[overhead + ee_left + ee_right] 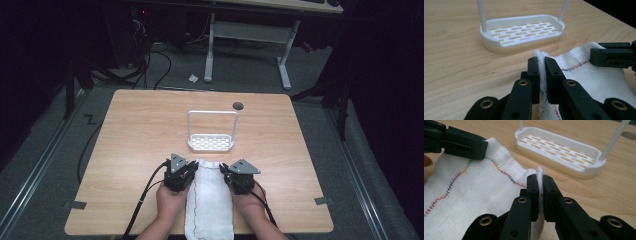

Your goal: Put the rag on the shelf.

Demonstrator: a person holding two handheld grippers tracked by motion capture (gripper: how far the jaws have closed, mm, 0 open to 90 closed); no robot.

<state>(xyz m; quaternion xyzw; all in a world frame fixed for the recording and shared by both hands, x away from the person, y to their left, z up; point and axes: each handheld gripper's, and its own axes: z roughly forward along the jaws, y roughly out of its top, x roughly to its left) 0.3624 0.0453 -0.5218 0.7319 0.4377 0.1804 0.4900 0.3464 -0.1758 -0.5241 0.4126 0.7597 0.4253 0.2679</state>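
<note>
A white cloth [210, 200] with multicoloured stitching is laid lengthwise on the near middle of the wooden table [140, 130], its near end hanging over the table's front edge. Its far end is held at both corners. The left gripper [181, 175] is closed on the cloth's far left corner, and in the left gripper view [542, 65] a bunched fold of white fabric is seen pinched between the two black jaws, which stand almost together. The right gripper [231, 176] is closed likewise on the far right corner; in the right gripper view [540, 184] the cloth's edge is clamped upright between its jaws. Each gripper is seen from the other's camera, resting on the opposite corner of the cloth [596, 75].

Just beyond the cloth's far end, a white slotted tray [211, 143] with a tall arched handle [212, 113] is standing on the table, apart from the fabric [474, 195]. Its perforated base [524, 31] is seen close ahead in both gripper views. A dark round hole [238, 105] is visible in the table surface behind the tray. Cables [145, 195] are trailed from the grippers toward the near edge, where the person's hands [170, 202] are seen.
</note>
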